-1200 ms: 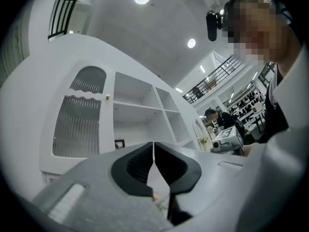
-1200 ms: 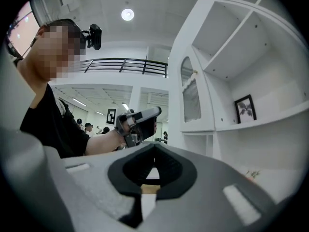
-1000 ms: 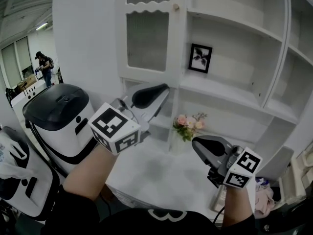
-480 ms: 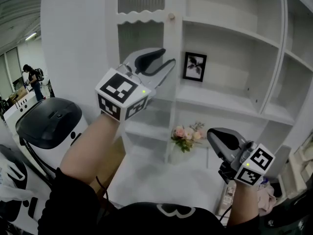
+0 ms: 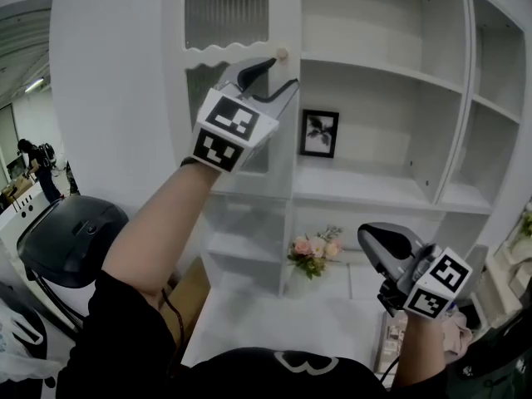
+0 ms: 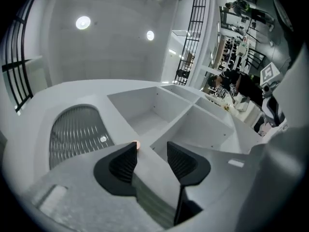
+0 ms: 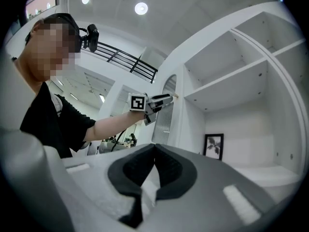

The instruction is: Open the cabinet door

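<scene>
The white cabinet door [image 5: 237,23] has ribbed glass panes and a small round knob [image 5: 283,54] on its right edge; it stands closed. My left gripper [image 5: 281,73] is raised to the knob, its jaws opening with nothing between them. In the left gripper view the knob [image 6: 137,144] shows just past the tip of the left pad, beside the ribbed glass [image 6: 77,134], and the left gripper [image 6: 151,149] frames the door's edge. My right gripper [image 5: 376,241] hangs low at the right, shut and empty, its right gripper [image 7: 154,148] pads touching.
Open white shelves [image 5: 391,73] fill the right. A framed picture [image 5: 318,132] stands on one shelf, and a flower bunch [image 5: 314,252] on the white counter [image 5: 274,314]. A black bin [image 5: 71,231] sits at the lower left. A person [image 5: 33,160] stands far off left.
My left gripper rose from counter height up to the door knob and its jaws went from shut to open. The right gripper lifted a little and stayed shut.
</scene>
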`<state>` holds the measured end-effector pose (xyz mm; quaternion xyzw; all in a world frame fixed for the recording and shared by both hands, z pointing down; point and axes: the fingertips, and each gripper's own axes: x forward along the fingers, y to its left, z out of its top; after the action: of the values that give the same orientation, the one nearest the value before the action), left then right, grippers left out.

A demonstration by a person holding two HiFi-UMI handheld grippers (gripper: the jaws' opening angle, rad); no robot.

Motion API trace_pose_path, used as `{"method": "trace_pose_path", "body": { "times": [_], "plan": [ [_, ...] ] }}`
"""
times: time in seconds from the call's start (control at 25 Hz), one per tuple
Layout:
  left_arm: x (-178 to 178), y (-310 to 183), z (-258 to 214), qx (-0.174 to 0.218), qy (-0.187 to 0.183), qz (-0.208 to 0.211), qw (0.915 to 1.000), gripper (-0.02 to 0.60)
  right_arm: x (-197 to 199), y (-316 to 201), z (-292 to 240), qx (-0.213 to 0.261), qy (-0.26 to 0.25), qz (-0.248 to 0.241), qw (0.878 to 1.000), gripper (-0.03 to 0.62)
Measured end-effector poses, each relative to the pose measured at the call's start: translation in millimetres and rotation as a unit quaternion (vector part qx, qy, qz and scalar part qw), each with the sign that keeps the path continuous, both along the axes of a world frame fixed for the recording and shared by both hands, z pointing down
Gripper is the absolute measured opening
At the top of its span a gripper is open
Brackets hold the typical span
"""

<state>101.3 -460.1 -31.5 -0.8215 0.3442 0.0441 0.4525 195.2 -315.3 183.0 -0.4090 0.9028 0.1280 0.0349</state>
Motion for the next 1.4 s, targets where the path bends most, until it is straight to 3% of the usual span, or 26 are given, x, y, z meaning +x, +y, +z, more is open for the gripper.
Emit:
{"method": "trace_pose_path", "body": {
  "times": [0.16,0.44,0.88,1.4],
  "plan": [
    [-1.3,-14.8,-23.7,0.012,0.008,-0.014,0.9998,0.179,-3.6,-6.3,3.3,-0.006,-0.009,0.005,1.000,0.002],
    [6.7,-41.0,-33.9,0.018,-0.013,-0.034,0.9992,0.175,-3.0,-11.1,16.3,-0.025,-0.012,0.021,0.999,0.002],
    [11.7,-44.0,-35.4,0.042,-0.016,-0.056,0.9974,0.080,0.2,-0.2,14.6,-0.017,-0.009,0.050,0.999,0.002],
    [6.6,-38.8,-36.8,-0.004,-0.001,-0.016,0.9999,0.081,-25.9,3.0,18.7,-0.020,0.000,0.040,0.999,0.002]
  ]
}}
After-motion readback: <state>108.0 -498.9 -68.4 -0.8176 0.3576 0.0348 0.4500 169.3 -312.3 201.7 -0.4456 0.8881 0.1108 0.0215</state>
